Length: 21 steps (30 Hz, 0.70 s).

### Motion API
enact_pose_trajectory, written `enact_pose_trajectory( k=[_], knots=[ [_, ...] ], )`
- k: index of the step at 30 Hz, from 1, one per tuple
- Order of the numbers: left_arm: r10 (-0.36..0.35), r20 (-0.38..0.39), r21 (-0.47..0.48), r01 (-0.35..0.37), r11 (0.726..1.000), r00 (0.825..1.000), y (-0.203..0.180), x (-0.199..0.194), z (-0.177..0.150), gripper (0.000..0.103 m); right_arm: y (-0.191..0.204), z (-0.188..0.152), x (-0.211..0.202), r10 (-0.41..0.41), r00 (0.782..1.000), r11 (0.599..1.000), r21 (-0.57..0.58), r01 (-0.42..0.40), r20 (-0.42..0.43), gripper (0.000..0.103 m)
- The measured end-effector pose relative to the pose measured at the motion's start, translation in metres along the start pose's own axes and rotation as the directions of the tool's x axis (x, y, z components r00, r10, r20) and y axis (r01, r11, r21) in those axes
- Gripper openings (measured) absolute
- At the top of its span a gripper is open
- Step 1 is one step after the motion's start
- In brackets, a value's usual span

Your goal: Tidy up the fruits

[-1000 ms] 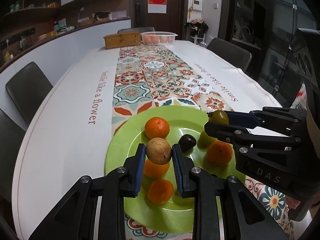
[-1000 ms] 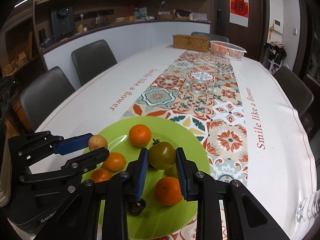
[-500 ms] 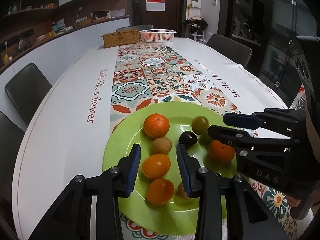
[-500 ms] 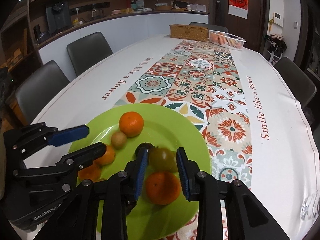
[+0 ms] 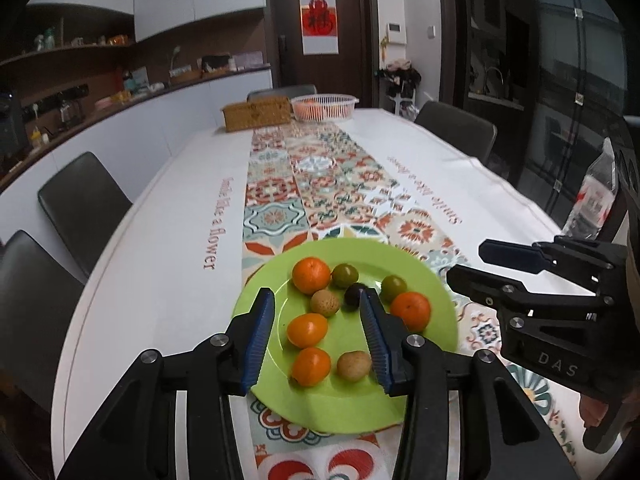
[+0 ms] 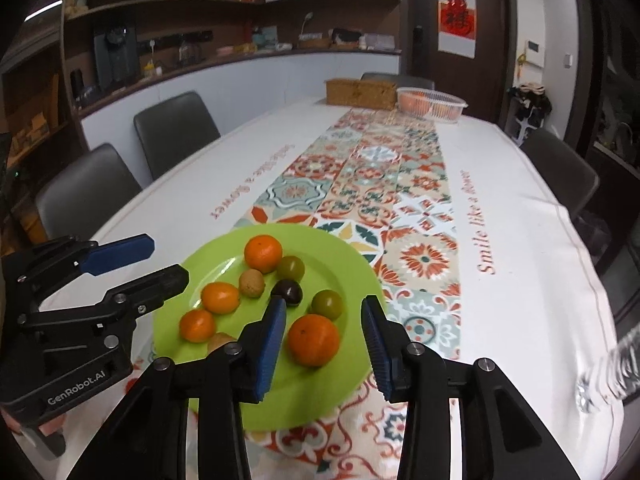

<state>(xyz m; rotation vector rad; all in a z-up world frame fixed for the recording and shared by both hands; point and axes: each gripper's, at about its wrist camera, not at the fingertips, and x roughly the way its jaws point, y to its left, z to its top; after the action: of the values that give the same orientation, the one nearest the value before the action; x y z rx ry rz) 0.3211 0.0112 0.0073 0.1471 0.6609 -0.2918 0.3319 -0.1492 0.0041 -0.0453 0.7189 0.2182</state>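
A green plate (image 5: 408,396) (image 6: 304,408) lies on the patterned table runner and holds several fruits: oranges (image 5: 311,275) (image 6: 313,339), two tan round fruits (image 5: 325,303) (image 5: 353,365), a dark plum (image 5: 355,295) (image 6: 287,292) and two green tomatoes (image 5: 345,275) (image 6: 327,304). My left gripper (image 5: 317,338) is open and empty, raised above the plate's near side. My right gripper (image 6: 323,344) is open and empty above the plate's right side; it shows in the left wrist view (image 5: 472,266).
A wicker box (image 5: 256,114) and a white basket with oranges (image 5: 324,106) stand at the table's far end. Dark chairs (image 5: 82,204) line both sides. A plastic bottle (image 5: 596,204) stands at the right edge.
Both grippers let go of their fruits onto the plate: the left one a tan fruit, the right one a green tomato. Both opened wide and drew back and up.
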Motion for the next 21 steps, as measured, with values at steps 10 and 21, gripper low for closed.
enact_pose_trajectory(
  k=[10,21],
  knots=[
    [0.066,0.099,-0.019,-0.064,0.998,0.993,-0.019,-0.063,-0.012,0.068,-0.002,-0.02,-0.065,-0.03,0.997,0.999,0.023,0.028,0.077,0.058],
    [0.122,0.181,-0.004,-0.123,0.992,0.976,-0.051,-0.131,-0.039,0.085,-0.004,-0.059,-0.136,-0.066,0.988,0.997,0.048,0.06,0.141,0.072]
  ],
)
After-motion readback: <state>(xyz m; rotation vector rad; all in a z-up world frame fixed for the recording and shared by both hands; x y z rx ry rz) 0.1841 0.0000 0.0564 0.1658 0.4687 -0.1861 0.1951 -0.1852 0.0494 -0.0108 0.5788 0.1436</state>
